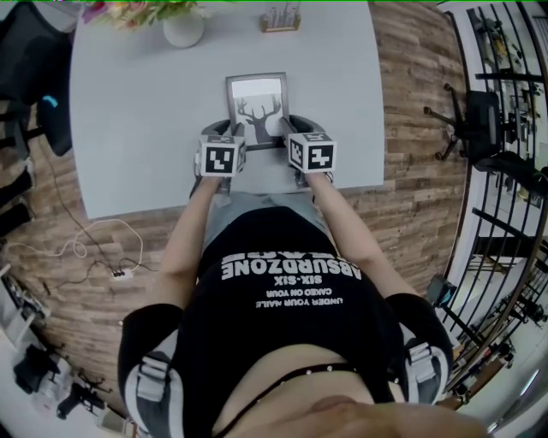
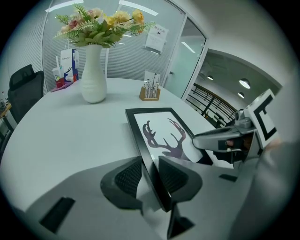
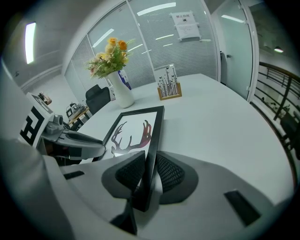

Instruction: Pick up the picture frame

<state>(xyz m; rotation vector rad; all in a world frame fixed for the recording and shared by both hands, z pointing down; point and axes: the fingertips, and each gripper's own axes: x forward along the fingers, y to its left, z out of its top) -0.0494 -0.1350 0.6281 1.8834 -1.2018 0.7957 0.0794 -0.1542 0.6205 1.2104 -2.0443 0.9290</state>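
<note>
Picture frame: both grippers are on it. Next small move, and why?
Probably lift both grippers straight up together, keeping them level. The left gripper is shut on the left edge of the picture frame and the right gripper on its right edge, so the grasp looks complete, and the frame seems to sit low over the table.

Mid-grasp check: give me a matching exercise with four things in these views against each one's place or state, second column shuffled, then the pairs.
Things:
1. black picture frame with antler print
2. white rounded vase of flowers
3. small wooden holder
4. left gripper

Places or states:
A. far edge of the grey table, right of the vase
B. shut on the frame's left edge
C. gripped at both side edges
D. far edge, left of the holder

Pairs: 1-C, 2-D, 3-A, 4-B
</note>
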